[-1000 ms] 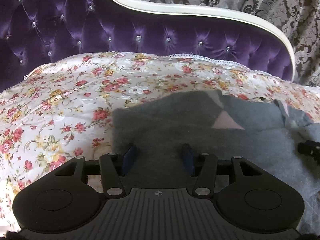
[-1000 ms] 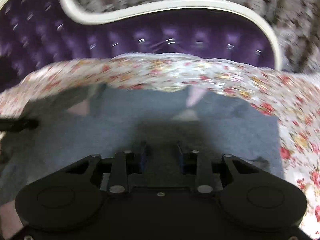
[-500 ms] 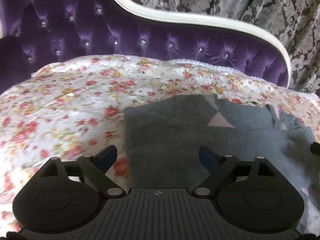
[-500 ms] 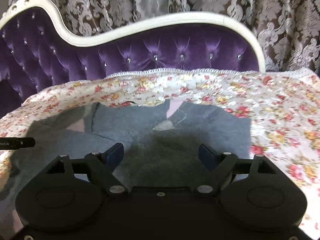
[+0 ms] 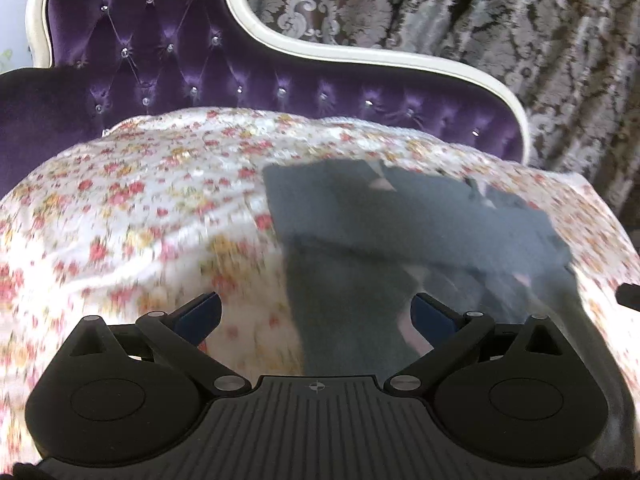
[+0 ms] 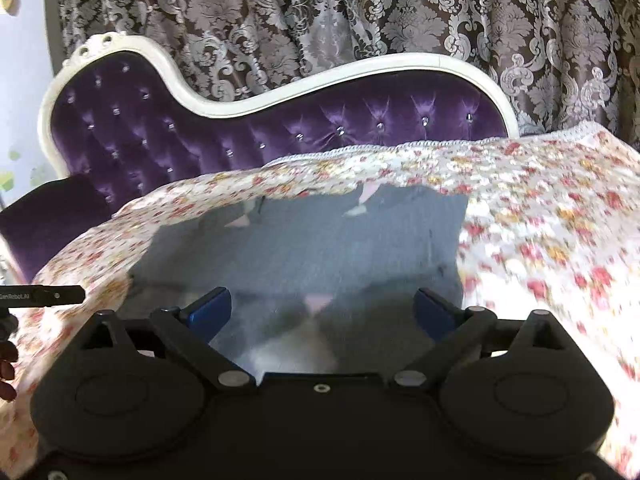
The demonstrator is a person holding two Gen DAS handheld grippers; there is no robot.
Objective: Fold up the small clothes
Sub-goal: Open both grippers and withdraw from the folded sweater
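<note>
A small grey garment [image 5: 400, 224] lies folded on the floral cloth, with a pink lining showing at a few spots; in the right wrist view the garment [image 6: 320, 248] fills the middle. My left gripper [image 5: 316, 314] is open and empty, above the garment's near left edge. My right gripper [image 6: 322, 310] is open and empty, above the garment's near edge. The left gripper's tip [image 6: 44, 295] shows at the left edge of the right wrist view, and the right gripper's tip [image 5: 629, 294] at the right edge of the left wrist view.
The floral cloth [image 5: 140, 208] covers the seat of a purple tufted sofa [image 6: 200, 136] with a white frame. Patterned curtains [image 6: 360, 12] hang behind. Floral cloth [image 6: 552, 220] extends to the right of the garment.
Both grippers opened, let go of the garment and pulled back and up from it. The garment stays folded on the cloth.
</note>
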